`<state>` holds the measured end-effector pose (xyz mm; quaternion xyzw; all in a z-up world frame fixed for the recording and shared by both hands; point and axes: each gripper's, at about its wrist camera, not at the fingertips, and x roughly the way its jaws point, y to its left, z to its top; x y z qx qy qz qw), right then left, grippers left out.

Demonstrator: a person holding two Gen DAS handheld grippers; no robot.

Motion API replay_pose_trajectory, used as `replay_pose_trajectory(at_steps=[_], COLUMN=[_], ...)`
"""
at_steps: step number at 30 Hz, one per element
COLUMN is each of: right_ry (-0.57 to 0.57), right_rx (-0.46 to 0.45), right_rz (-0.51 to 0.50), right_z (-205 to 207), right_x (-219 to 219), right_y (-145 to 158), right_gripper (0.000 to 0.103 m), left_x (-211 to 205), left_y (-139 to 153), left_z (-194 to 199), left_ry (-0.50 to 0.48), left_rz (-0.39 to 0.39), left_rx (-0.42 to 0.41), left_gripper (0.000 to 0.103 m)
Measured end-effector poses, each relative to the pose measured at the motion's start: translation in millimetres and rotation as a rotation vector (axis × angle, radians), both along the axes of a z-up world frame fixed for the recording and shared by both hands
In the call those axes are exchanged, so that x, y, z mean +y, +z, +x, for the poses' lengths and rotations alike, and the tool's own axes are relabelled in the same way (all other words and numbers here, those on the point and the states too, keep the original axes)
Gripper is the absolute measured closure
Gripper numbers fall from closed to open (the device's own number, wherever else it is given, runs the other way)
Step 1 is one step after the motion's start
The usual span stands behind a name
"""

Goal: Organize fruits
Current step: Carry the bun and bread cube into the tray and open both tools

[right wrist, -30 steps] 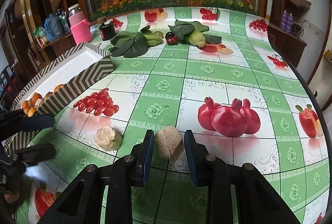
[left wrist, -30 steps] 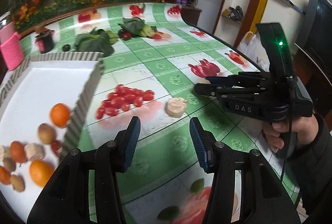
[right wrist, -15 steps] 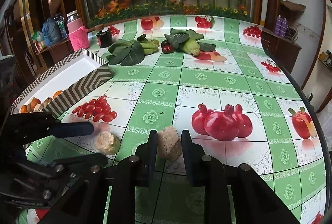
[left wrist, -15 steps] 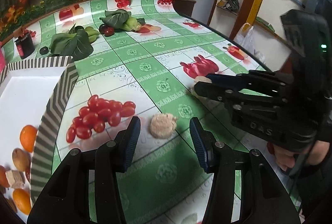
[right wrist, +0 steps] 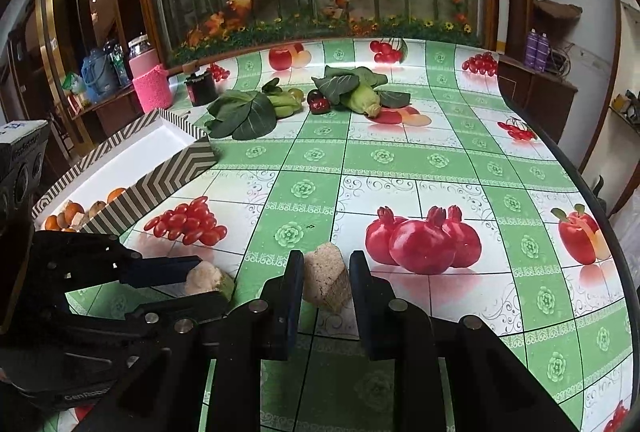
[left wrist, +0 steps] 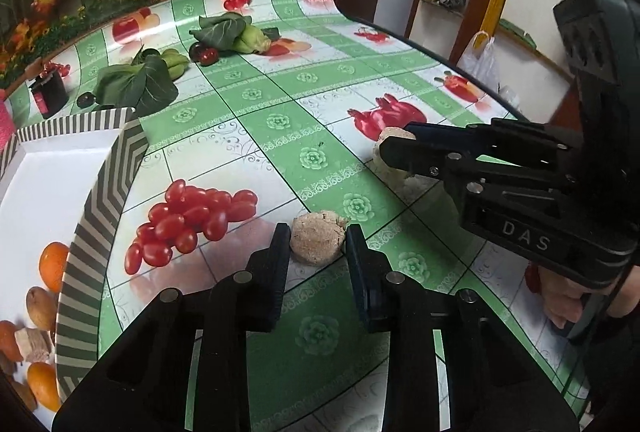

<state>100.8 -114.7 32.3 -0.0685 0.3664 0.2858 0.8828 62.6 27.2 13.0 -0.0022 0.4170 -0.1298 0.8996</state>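
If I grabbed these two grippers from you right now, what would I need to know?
Left gripper: jaws have just closed around the round beige chunk on the tablecloth.
Right gripper: jaws have closed on the wedge-shaped beige chunk, also on the table.
Done: oranges and other small fruits already lie in the striped tray.
Left: probably lift both chunks across into the tray. The leafy greens at the far end are untouched.

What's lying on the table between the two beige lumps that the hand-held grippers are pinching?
Nothing solid: between the round beige lump and the wedge-shaped beige lump there is only bare printed tablecloth, clearest in the left wrist view.
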Motion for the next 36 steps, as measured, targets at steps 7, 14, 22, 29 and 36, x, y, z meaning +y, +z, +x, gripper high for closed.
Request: replay_pose_trajectory(at_steps=[7,14,22,29,36], right_ry=[0.004,0.008,0.01,0.014,0.031], right_rx=[-0.013,-0.03,-0.044,-0.072,-0.116], right_rz=[0.014,0.014,0.02,0.016,-0.042], right_z=[-2,-5,-7,-12,-20], right_x=[0,0,0,1,14], right_y=[2,4,5,8,9], right_gripper=[0.08,0.08,0.08,0.08,0.08], left_x=[1,4,11,19,34], left_y=[1,4,11,22,34], left_z=[-6,-10,-14,-21,-32], left_ry=[0.012,0.022,0.037,0.055,0.088], left_rz=[-0.008,-0.011,-0.022,-0.038,-0.053], left_rx=[0.002,-0.009,-0.025,-0.052,-0.078], left_gripper=[0.076,0.076,0.076,0.076,0.076])
